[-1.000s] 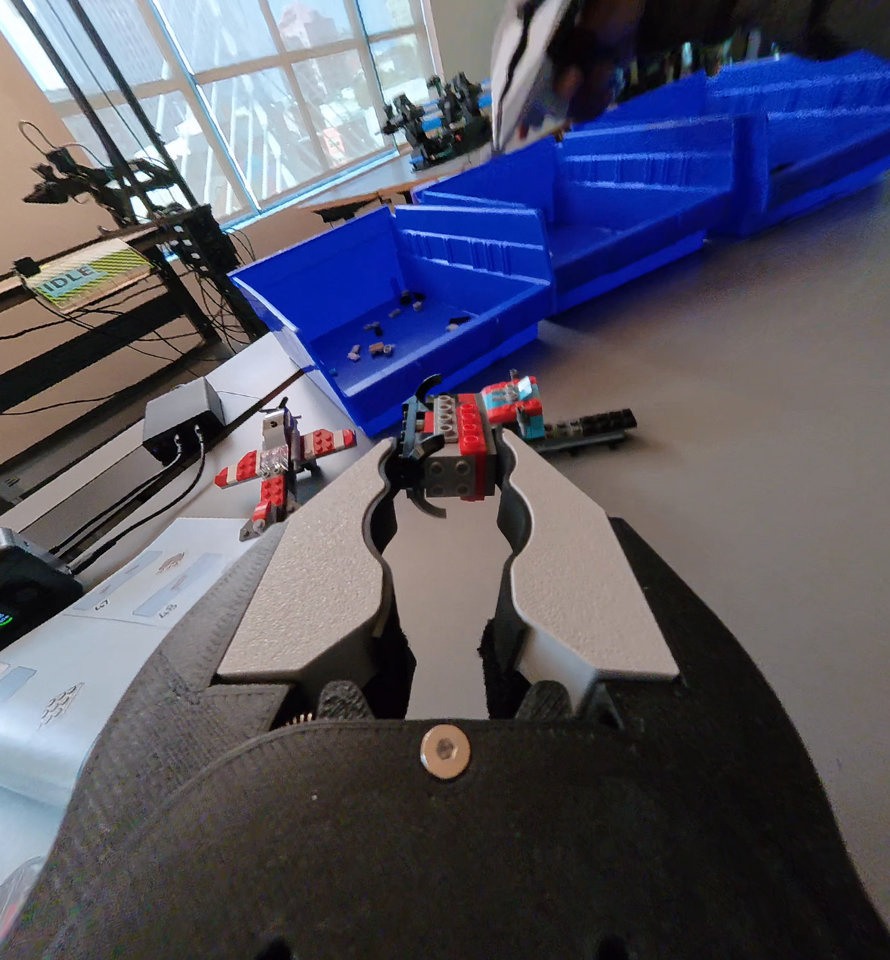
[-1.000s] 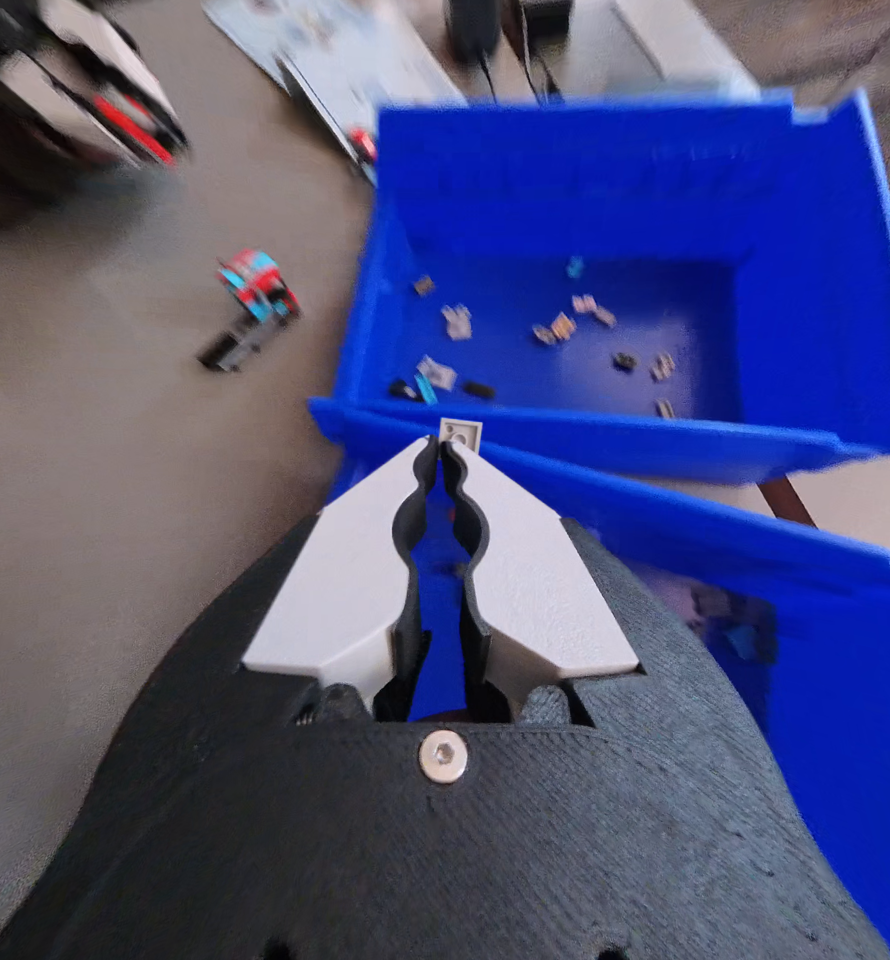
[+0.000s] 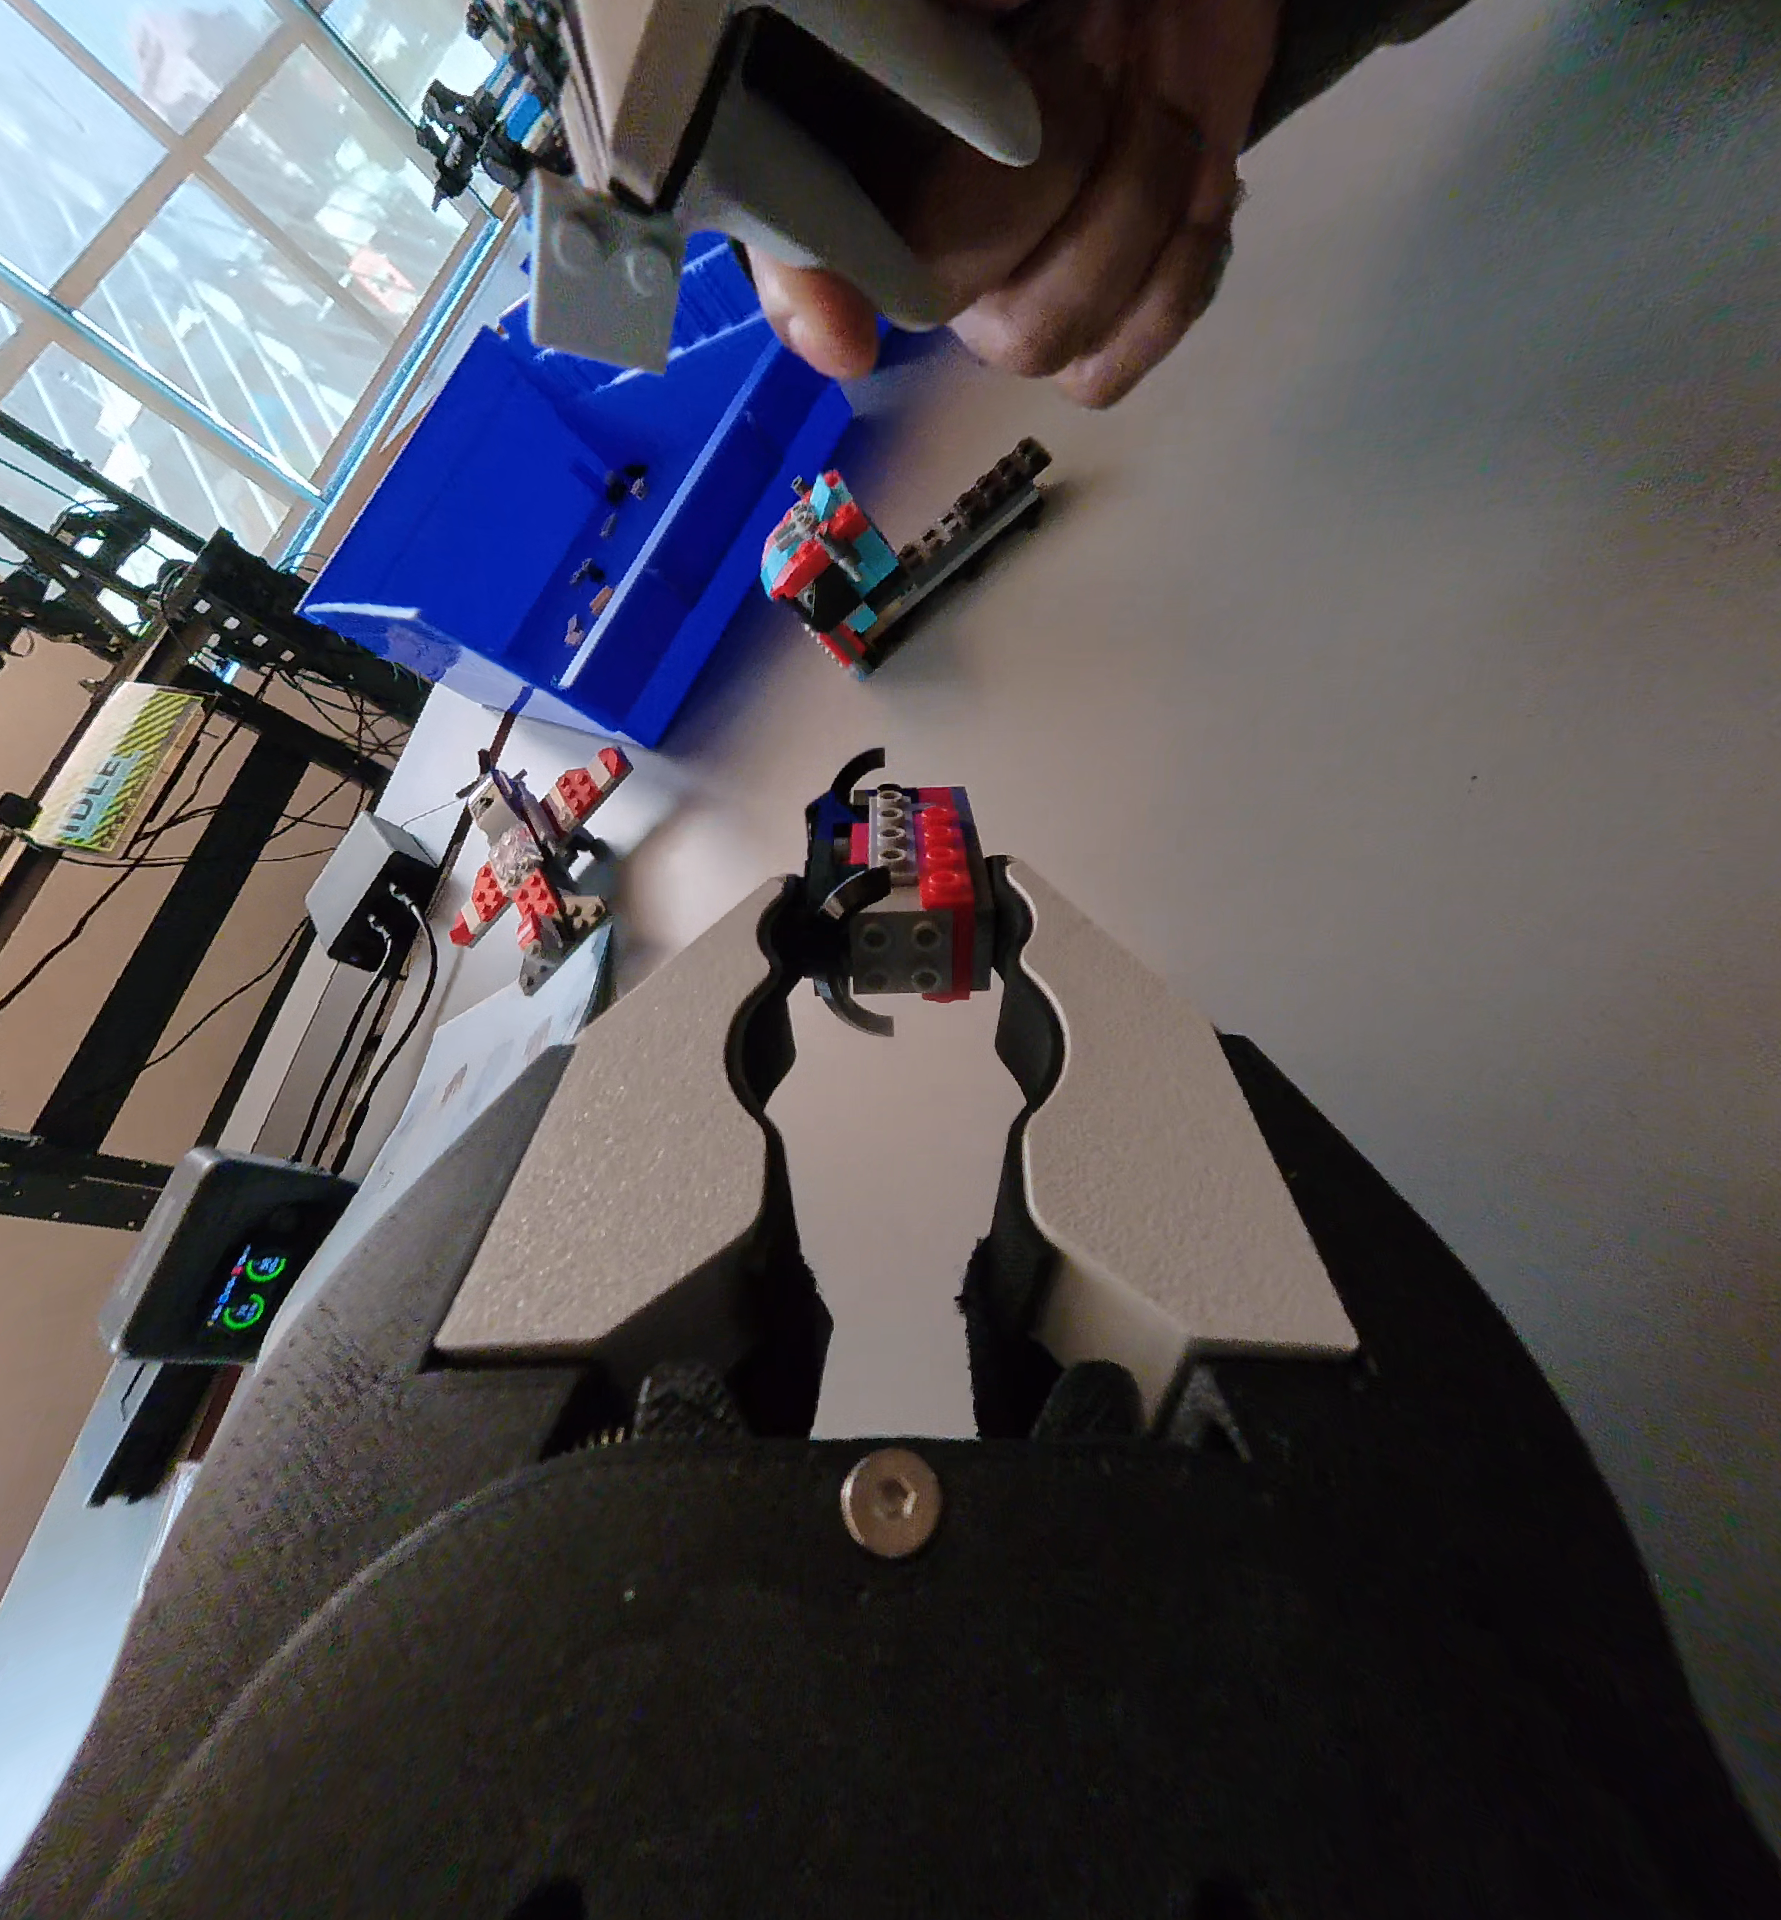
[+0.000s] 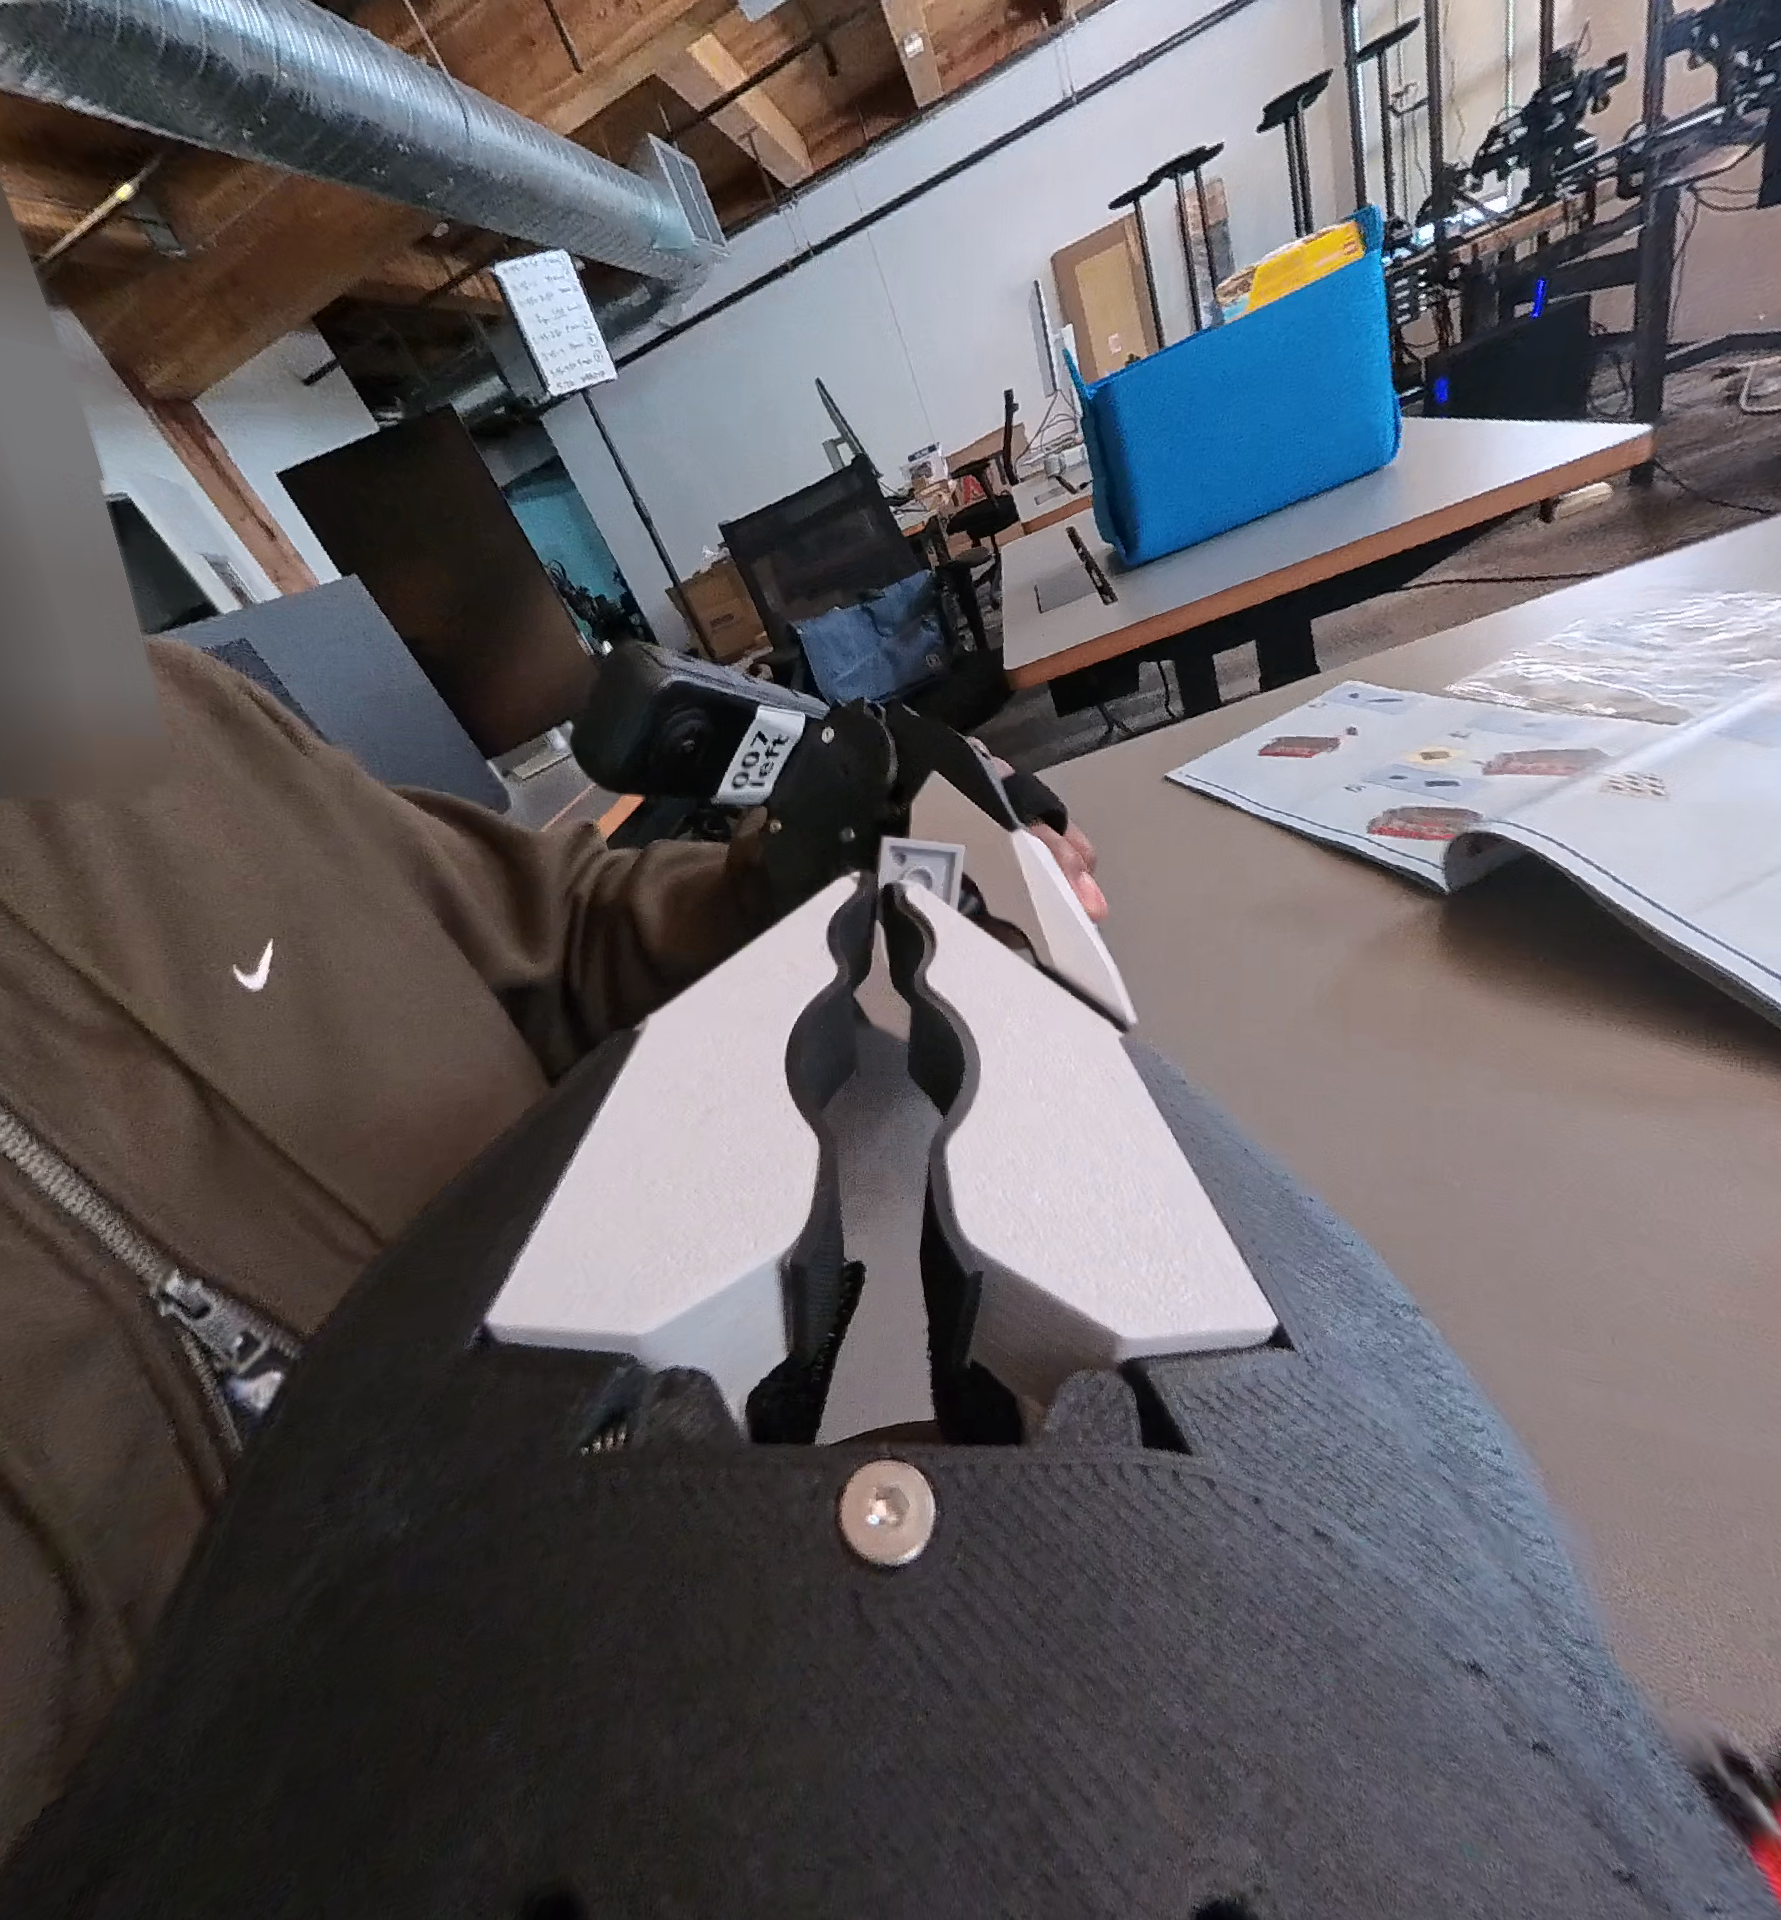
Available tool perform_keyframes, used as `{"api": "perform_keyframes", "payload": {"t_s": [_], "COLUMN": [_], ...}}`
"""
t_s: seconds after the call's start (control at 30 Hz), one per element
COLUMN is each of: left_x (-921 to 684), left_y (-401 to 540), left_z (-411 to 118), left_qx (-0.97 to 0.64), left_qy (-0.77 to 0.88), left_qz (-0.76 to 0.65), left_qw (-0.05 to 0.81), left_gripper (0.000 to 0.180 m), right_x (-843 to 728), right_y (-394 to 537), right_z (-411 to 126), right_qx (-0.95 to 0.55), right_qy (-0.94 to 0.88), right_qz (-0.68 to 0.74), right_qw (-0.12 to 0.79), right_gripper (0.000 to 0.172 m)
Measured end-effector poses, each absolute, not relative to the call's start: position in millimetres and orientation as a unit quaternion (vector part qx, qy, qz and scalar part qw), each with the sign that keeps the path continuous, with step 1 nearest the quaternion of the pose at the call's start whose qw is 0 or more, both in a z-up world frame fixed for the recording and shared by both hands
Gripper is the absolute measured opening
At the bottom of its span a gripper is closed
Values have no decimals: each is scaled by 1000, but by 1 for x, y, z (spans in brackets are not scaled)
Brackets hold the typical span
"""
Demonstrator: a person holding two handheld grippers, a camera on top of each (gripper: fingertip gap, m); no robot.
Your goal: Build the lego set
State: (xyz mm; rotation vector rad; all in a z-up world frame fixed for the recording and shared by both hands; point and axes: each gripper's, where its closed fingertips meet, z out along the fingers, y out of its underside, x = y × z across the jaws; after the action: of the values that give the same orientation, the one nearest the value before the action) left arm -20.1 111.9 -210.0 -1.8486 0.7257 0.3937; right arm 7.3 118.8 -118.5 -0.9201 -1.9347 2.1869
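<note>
My left gripper (image 3: 891,935) is shut on a small brick assembly (image 3: 907,904) of grey, red and blue bricks with black curved pieces, and holds it above the grey table (image 3: 1385,831). My right gripper (image 4: 881,894) is shut on a small light grey flat plate (image 4: 922,868) that sticks out past the fingertips. The same plate (image 3: 600,281) shows in the left wrist view at the top, held above and beyond the assembly. The left gripper (image 4: 844,790) shows just behind the plate in the right wrist view.
A blue bin (image 3: 512,540) with several loose small pieces stands at the table's far side. A red and cyan brick model (image 3: 829,566) on a long black piece, and a red and white plane model (image 3: 533,862), lie on the table. An open instruction booklet (image 4: 1592,810) lies to the right. Tip to tip, the grippers are about 10 centimeters apart.
My right gripper has swung from above the blue bins to face the left gripper, with the grey plate still in it. The left gripper has rolled sideways and still holds the assembly.
</note>
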Motion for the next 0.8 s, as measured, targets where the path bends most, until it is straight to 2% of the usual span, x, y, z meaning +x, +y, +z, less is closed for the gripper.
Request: {"api": "perform_keyframes", "payload": {"t_s": [0.6, 0.8], "left_x": [-43, -41], "left_y": [105, 105], "left_z": [-248, -250], "left_qx": [-813, -814], "left_qy": [313, 316], "left_qz": [179, 173], "left_qw": [457, 457], "left_gripper": [36, 36], "right_x": [-8, -9], "right_y": [109, 108], "right_z": [-150, -155], "right_qx": [-352, -354], "right_qy": [-586, -586], "right_qz": [728, 727], "right_qw": [50, 56], "right_gripper": [2, 2]}}
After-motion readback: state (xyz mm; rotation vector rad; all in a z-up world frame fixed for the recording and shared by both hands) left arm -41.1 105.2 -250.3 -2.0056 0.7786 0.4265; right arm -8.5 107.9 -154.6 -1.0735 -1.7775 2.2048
